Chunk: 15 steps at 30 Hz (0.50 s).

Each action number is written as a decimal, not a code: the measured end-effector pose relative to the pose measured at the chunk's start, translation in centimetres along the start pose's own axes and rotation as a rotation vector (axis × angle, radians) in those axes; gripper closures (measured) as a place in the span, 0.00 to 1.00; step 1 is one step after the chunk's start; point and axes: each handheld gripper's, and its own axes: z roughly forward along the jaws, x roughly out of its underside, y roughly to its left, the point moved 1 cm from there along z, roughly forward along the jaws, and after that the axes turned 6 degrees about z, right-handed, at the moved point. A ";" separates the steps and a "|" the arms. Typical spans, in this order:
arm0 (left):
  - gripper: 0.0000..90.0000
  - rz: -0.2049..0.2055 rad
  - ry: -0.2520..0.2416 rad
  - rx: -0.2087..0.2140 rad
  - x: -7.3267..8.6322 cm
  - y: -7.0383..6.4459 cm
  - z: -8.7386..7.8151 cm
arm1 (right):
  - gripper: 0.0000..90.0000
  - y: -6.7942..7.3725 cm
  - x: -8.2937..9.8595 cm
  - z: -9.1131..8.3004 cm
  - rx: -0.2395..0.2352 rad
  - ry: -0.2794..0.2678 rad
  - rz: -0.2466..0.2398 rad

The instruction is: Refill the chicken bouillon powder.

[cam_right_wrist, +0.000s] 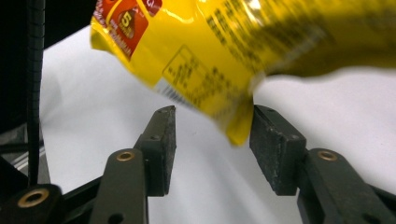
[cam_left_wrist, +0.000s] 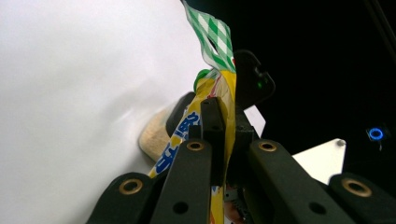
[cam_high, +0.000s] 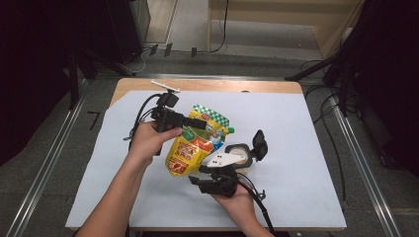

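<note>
While it hangs above the pale blue table sheet (cam_high: 306, 148) at frame centre, the glossy yellow food pouch with a green-checked top (cam_high: 195, 140) is pinched near that top by the left gripper (cam_high: 193, 121). Its contents stay hidden. Lower centre, the right gripper (cam_high: 195, 178) stands spread, the pouch's bottom corner (cam_right_wrist: 238, 133) between its jaws. A roll of tape (cam_high: 239, 157) lies just right, partly covered.
</note>
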 end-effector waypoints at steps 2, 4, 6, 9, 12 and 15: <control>1.00 -0.003 -0.020 -0.010 0.0 0.2 -0.6 | 0.58 -0.2 0.0 -0.1 -0.017 -0.009 0.015; 0.99 -0.004 -0.045 -0.025 0.0 0.6 -1.2 | 0.57 -0.2 0.0 -0.1 -0.020 -0.015 0.010; 0.99 -0.011 -0.070 -0.040 0.0 1.1 -1.7 | 0.57 -0.1 0.1 0.0 -0.020 -0.015 0.002; 0.99 -0.034 -0.094 -0.058 0.0 1.9 -2.2 | 0.56 0.0 0.1 0.1 -0.025 -0.012 -0.005; 0.99 -0.035 -0.102 -0.077 0.1 2.5 -2.2 | 0.56 0.1 0.2 0.3 -0.023 -0.001 -0.017; 0.99 -0.031 -0.116 -0.087 0.1 2.8 -2.2 | 0.56 0.2 0.3 0.4 -0.021 0.005 -0.024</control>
